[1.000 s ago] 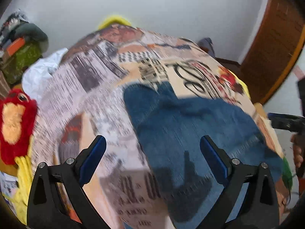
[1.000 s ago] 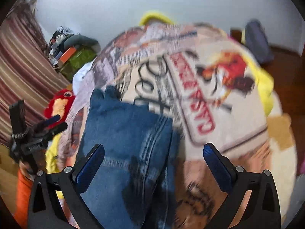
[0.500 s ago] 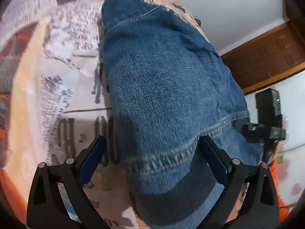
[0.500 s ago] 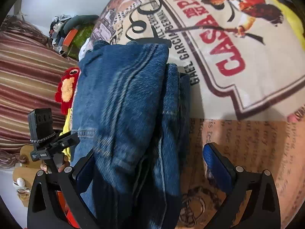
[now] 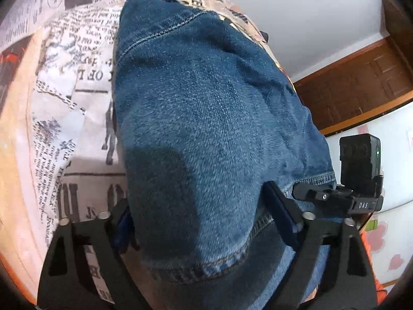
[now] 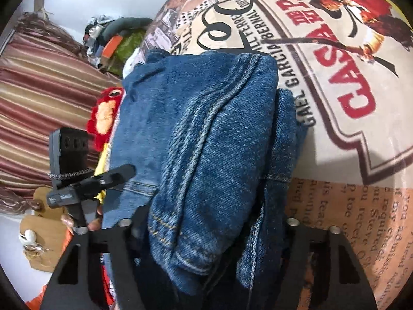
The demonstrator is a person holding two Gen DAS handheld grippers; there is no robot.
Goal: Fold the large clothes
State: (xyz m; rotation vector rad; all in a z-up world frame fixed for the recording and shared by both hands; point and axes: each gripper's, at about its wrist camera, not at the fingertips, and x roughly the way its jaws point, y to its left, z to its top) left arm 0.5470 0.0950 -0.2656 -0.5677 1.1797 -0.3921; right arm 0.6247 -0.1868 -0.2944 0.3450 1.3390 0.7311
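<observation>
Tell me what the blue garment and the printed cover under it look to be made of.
Blue garment: denim, apparently, with a matte twill weave, faded seams and tan topstitching. Printed cover: looks like thin matte woven cloth, with newspaper-style print and soft wrinkles; the fibre can't be told.

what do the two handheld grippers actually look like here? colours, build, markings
Both match: the left gripper and right gripper have matte black, triangular cut-out finger frames with silver pivot bolts. Blue pads show on the left one. Seen from outside, each carries a black camera block on top; the right gripper's body reads "DAS" in white. Bare fingers hold the left handle.
</observation>
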